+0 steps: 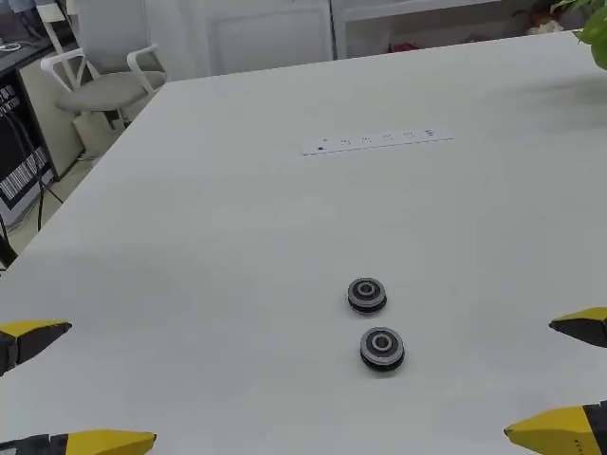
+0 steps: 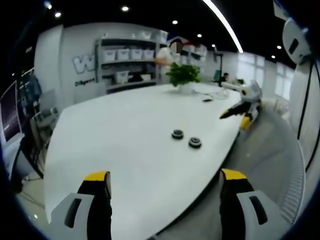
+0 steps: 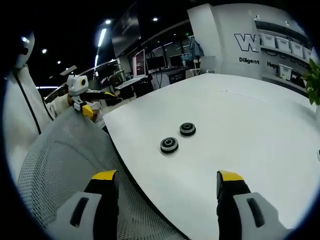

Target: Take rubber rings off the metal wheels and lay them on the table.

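Your left gripper (image 1: 113, 384) hung at the near left side of the counter (image 1: 237, 218). Its two yellow-tipped jaws were spread wide, and there was nothing between them. Your right gripper (image 1: 527, 379) was at the near right side. It was spread wide too, and it held nothing. Both grippers were well apart from the wheels.

Two small metal wheels lay flat on the counter between the grippers, closer to the right one. The far wheel (image 1: 366, 295) and the near wheel (image 1: 382, 348) sat just beside each other but did not touch. Each wheel had a shiny middle. A dark rubber ring (image 1: 382, 364) went around the edge of the near wheel, and the far wheel looked the same.

In the left gripper view, the wheels lay ahead of the open jaws, and the right gripper showed past the counter's edge. In the right gripper view, the wheels lay ahead as well, and the left gripper showed far off to the side.

A long socket strip (image 1: 379, 142) sat flat in the counter, well behind the wheels. A white chair (image 1: 104, 81) stood past the far left corner. Green leaves of a plant (image 1: 595, 28) showed at the far right.
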The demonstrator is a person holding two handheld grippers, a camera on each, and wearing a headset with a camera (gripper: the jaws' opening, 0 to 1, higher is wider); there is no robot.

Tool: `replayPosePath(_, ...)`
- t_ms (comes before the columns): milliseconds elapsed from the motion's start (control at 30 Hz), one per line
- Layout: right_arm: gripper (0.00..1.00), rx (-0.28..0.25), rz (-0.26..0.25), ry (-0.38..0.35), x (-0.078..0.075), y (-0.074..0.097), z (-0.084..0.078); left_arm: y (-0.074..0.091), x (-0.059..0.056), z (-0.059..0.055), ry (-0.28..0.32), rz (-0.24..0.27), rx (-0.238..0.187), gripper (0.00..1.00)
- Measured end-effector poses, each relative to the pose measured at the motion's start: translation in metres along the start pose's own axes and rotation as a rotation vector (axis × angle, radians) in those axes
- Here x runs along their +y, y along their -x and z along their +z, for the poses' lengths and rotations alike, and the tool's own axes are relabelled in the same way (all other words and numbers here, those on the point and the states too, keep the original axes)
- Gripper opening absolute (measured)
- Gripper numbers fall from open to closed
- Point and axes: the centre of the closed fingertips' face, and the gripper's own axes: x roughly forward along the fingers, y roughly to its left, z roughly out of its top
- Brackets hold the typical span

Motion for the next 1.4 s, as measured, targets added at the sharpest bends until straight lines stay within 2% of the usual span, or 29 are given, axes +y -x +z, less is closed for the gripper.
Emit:
replayPosePath(133,0.76,-0.006,0.004,-0.003,-0.006,-0.003,0.001,0.000,0.002,0.001,0.000,0.006,0.004,0.91)
replayPosePath(367,0.75,-0.008,0.017,-0.003,-0.012,-0.006,0.002,-0.001,-0.001,0.009,-0.002,0.003,0.003,0.90)
replayPosePath(533,0.73,0.005,0.030,0.006,-0.015,-0.010,0.003,-0.004,-0.006,0.030,-0.035,-0.016,-0.038,0.91)
replayPosePath(767,0.68,-0.004,0.063,0.033,-0.018,-0.018,0.014,-0.014,-0.003,0.042,-0.086,-0.035,-0.042,0.92)
replayPosePath(833,0.67,-0.009,0.071,0.043,-0.019,-0.022,0.018,-0.019,-0.002,0.045,-0.100,-0.052,-0.038,0.91)
replayPosePath(933,0.63,-0.016,0.100,0.062,-0.021,-0.028,0.024,-0.032,-0.005,0.052,-0.125,-0.108,-0.041,0.89)
replayPosePath(1033,0.60,-0.020,0.119,0.080,-0.022,-0.033,0.032,-0.045,-0.007,0.056,-0.171,-0.146,-0.012,0.88)
replayPosePath(1133,0.59,-0.026,0.134,0.101,-0.024,-0.039,0.039,-0.058,-0.015,0.064,-0.213,-0.195,-0.017,0.89)
replayPosePath(1200,0.56,-0.030,0.145,0.111,-0.024,-0.043,0.043,-0.068,-0.021,0.072,-0.216,-0.220,-0.043,0.89)
replayPosePath(1267,0.55,-0.030,0.157,0.119,-0.025,-0.048,0.045,-0.076,-0.026,0.073,-0.219,-0.248,-0.035,0.89)
replayPosePath(1400,0.53,-0.043,0.177,0.120,-0.024,-0.056,0.047,-0.094,-0.041,0.072,-0.266,-0.300,-0.019,0.88)
